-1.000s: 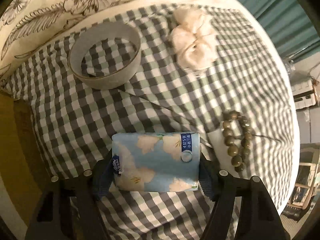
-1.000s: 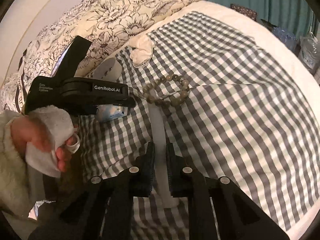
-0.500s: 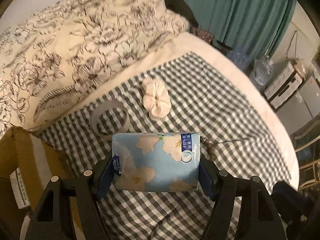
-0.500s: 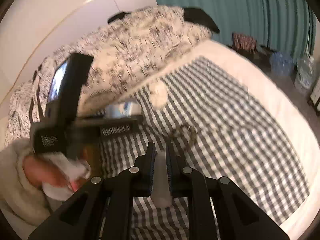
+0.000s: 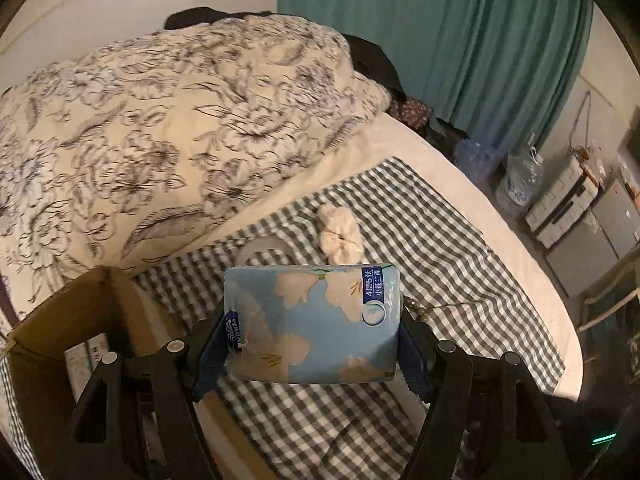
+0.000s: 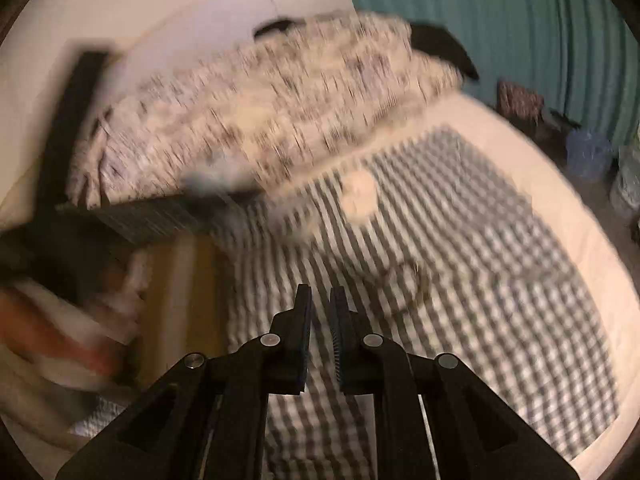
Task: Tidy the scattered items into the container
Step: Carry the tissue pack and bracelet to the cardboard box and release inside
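My left gripper [image 5: 312,344] is shut on a blue flowered tissue pack [image 5: 312,324] and holds it high above the checked cloth [image 5: 440,240]. A brown cardboard box [image 5: 80,312] stands open at the lower left, beside the bed. A cream scrunchie [image 5: 340,234], a grey tape ring [image 5: 264,246] and part of a bead bracelet [image 5: 416,308] lie on the cloth. The right wrist view is blurred. My right gripper [image 6: 320,332] has its jaws nearly closed with a narrow empty gap. The scrunchie [image 6: 358,196] and the bracelet [image 6: 408,280] show there too.
A flowered duvet [image 5: 160,128] is heaped at the back of the bed. Teal curtains [image 5: 440,40], water bottles [image 5: 520,180] and storage units [image 5: 568,208] stand beyond the bed at right. The left hand and its gripper [image 6: 80,200] blur across the right wrist view's left side.
My left gripper has risen and pulled back with the tissue pack, so the box has come into view. The white tube held in my right gripper is no longer between its fingers.
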Available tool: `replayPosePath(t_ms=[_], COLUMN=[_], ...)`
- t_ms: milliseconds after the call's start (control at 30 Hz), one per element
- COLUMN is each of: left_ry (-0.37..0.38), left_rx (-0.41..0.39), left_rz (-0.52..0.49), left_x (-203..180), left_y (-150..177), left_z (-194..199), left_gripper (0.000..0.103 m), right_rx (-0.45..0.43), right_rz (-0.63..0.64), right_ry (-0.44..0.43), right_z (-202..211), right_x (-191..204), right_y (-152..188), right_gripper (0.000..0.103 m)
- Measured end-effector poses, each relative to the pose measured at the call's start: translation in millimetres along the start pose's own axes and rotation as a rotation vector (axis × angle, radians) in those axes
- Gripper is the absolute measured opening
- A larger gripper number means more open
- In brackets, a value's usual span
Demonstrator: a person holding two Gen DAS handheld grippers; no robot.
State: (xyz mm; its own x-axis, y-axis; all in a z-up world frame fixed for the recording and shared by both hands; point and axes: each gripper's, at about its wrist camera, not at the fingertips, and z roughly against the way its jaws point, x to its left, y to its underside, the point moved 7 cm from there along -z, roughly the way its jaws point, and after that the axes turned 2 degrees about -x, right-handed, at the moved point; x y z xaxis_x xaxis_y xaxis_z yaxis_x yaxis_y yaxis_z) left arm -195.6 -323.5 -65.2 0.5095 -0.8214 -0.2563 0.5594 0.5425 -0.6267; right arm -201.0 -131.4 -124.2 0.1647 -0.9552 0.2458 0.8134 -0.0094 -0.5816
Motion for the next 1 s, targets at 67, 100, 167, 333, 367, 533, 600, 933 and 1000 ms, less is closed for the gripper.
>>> replayPosePath(t_ms=[67, 100, 167, 333, 367, 533, 600, 933, 1000], left_ry=[-0.020, -0.028, -0.048, -0.094, -0.097, -0.106, -0.107, -0.157, -0.196], left_rx=[-0.010, -0.014, -0.015, -0.011, -0.010, -0.019, -0.016, -0.027, -0.031], left_rz=[0.017, 0.026, 0.044, 0.074, 0.078, 0.079, 0.084, 0.053, 0.042], left_x=[12, 17, 28, 45, 47, 53, 55, 86, 103], left_y=[-3, -4, -5, -1, 0, 1, 2, 4, 3], left_z=[9, 13, 19, 30, 31, 36, 35, 43, 49], left_gripper=[0.074, 0.074, 0.074, 0.074, 0.074, 0.074, 0.074, 0.074, 0.074], right_rx=[0.070, 0.099, 0.142, 0.222, 0.223, 0.259, 0.228, 0.176, 0.122], right_rz=[0.018, 0.025, 0.053, 0.067, 0.064, 0.091, 0.067, -0.066, -0.058], right_ry=[0.006, 0.015, 0.067, 0.107, 0.104, 0.167, 0.198, 0.088, 0.020], right_z=[-26, -37, -53, -75, -75, -78, -72, -35, -14], right_x=[-2, -3, -7, -22, -24, -27, -35, -42, -22], right_y=[21, 30, 45, 68, 69, 79, 79, 65, 48], right_gripper=[0.010, 0.010, 0.010, 0.039, 0.046, 0.055, 0.055, 0.007, 0.007])
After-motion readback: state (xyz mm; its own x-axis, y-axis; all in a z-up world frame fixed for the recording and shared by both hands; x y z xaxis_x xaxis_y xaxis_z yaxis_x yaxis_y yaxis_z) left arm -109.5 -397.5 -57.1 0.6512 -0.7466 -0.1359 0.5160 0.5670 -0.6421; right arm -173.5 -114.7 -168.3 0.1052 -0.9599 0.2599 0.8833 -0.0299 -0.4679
